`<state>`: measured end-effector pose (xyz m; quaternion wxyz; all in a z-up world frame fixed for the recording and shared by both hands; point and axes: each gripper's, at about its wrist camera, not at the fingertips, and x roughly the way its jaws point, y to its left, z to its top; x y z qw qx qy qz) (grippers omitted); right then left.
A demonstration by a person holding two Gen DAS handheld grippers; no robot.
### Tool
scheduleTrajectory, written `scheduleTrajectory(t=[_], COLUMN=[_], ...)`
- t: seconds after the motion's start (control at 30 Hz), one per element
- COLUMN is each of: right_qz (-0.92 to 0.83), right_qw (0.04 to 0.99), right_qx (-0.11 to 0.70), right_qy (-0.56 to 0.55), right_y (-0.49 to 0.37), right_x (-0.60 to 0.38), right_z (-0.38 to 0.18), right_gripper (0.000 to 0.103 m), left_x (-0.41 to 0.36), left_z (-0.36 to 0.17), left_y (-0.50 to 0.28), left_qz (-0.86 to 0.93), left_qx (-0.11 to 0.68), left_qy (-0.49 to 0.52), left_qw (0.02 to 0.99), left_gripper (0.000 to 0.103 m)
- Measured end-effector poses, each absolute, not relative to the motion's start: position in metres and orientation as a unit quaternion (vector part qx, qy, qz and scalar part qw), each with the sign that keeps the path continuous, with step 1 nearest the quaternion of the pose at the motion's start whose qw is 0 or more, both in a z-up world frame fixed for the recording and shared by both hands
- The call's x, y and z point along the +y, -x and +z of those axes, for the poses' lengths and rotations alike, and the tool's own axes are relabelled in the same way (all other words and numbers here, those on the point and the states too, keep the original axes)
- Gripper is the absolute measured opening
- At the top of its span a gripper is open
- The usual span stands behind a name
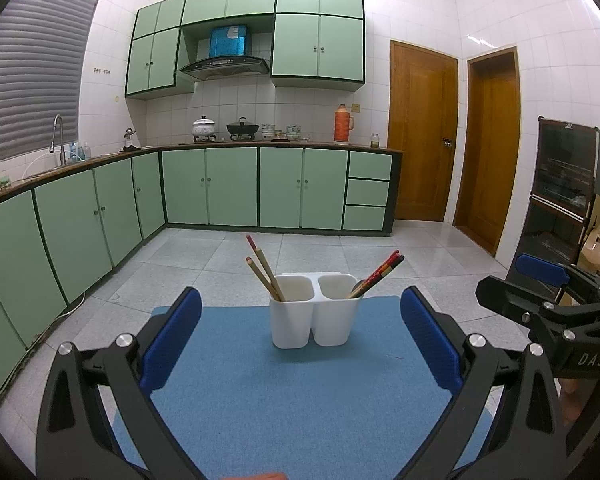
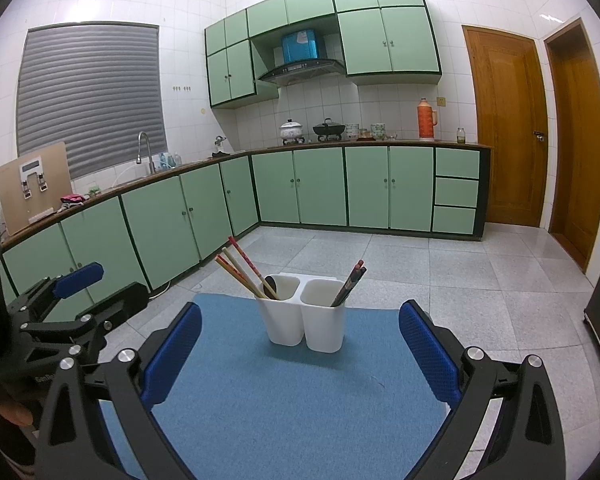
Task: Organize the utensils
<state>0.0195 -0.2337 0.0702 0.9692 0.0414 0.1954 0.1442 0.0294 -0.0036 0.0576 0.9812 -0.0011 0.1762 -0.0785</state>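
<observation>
Holder [image 1: 315,322] mid-mat [image 1: 228,392] (edges clear)

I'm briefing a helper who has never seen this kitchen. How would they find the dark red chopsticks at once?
Start at the blue felt mat, where a white two-compartment plastic holder stands. Look in its right compartment: the dark red chopsticks lean out to the right. The pale wooden chopsticks lean left from the other compartment.
</observation>
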Motion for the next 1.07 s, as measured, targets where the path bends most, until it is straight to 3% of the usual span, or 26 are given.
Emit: scheduleTrajectory(t=[1.07], right_qz=[0.14], right_qw=[0.969], right_qx=[0.202], right_qy=[-0.034], right_y=[-0.02], right_x=[-0.237], right_z=[0.063], right_gripper=[0.097], left_x=[0.005], left_z=[0.057], left_y=[-0.026], left_qz=[-0.075], left_qx=[0.179], left_qy=[0.004], left_qw=[0.981], left_gripper=[0.097])
